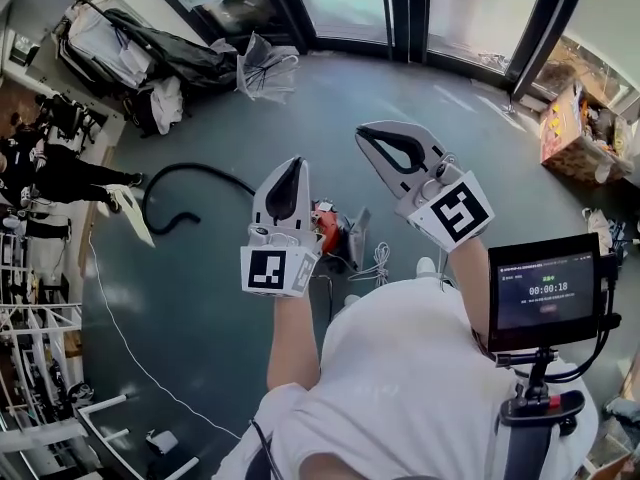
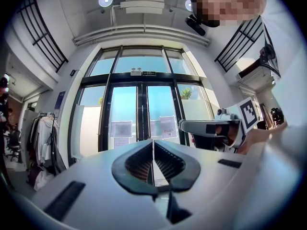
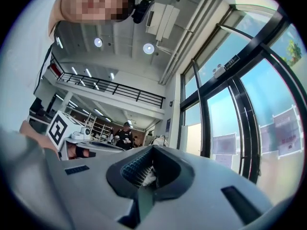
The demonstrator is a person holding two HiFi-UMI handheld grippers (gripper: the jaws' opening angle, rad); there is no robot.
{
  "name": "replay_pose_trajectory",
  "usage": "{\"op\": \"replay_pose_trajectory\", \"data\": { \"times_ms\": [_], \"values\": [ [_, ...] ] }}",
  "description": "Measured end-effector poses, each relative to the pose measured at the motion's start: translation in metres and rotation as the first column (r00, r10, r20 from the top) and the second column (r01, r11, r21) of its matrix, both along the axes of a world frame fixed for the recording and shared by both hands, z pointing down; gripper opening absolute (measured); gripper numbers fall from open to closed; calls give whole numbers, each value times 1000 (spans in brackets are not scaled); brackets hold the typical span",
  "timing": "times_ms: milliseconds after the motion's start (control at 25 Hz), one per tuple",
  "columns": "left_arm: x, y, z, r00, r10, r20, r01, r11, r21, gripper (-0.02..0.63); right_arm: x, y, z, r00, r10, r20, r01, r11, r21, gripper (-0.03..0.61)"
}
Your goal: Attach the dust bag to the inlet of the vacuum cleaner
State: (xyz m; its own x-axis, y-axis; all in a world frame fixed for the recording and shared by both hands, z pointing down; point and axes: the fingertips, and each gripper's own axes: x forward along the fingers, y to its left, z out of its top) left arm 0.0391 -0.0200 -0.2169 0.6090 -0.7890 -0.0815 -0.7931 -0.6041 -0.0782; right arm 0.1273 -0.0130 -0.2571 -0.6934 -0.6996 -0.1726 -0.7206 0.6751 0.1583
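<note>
In the head view both grippers are held up close to the camera, high above the floor. My left gripper (image 1: 291,166) is shut with nothing in it, and so is my right gripper (image 1: 364,134). Far below, an orange vacuum cleaner (image 1: 327,231) shows partly behind the left gripper, with its black hose (image 1: 178,184) curling to the left. A pale grey piece (image 1: 358,232) lies beside it; I cannot tell if it is the dust bag. The left gripper (image 2: 152,143) points at glass doors, with the right gripper (image 2: 207,127) beside it. The right gripper (image 3: 151,150) faces windows.
A tablet with a timer (image 1: 546,290) is mounted at the person's right. Coats and bags (image 1: 130,53) and an umbrella (image 1: 266,68) lie at the back left. A box of goods (image 1: 575,133) stands at the right. A white cable (image 1: 120,340) crosses the floor. People (image 1: 45,163) stand at the left.
</note>
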Motion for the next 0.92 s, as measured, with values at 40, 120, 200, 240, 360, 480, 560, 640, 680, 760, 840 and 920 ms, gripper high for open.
{"op": "replay_pose_trajectory", "data": {
  "times_ms": [40,120,200,240,360,480,560,640,680,760,840,920],
  "values": [
    [0,-1,0,1000,2,4,-2,1000,1,15,1,0,0,1000,-9,16,9,1000,-10,8],
    [1,-2,0,1000,3,11,-3,1000,2,14,0,0,0,999,-23,24,24,1000,-13,8],
    [1,-3,0,1000,-3,9,3,1000,2,14,-1,-1,1,1000,-18,14,18,1000,-11,8],
    [1,-4,1,1000,-6,6,6,1000,2,14,-1,-1,1,1000,-16,11,16,1000,-11,8],
    [1,-4,3,1000,-8,1,8,1000,-9,14,-1,0,4,1000,-19,5,19,1000,-15,8],
    [0,-3,4,1000,-14,4,15,1000,-21,14,-4,0,7,1000,-26,-5,26,999,-19,8],
    [-1,-3,2,1000,-17,-4,16,1000,-18,14,-6,1,9,999,-31,-21,31,999,-16,8],
    [-1,-2,1,1000,-14,-12,14,1000,-14,14,-8,2,10,999,-34,-36,34,999,-12,8],
    [0,-1,1,1000,-11,-7,11,1000,-11,14,-9,3,11,998,-36,-42,35,999,-12,8],
    [3,1,2,1000,-4,20,4,1000,-1,14,-11,4,12,998,-41,-48,41,999,-10,8],
    [4,2,2,999,-3,32,3,1000,-1,14,-12,4,12,998,-46,-47,45,999,-10,8],
    [5,2,3,1000,-5,28,5,1000,-11,14,-13,4,12,998,-49,-46,48,999,-11,8]
  ]
}}
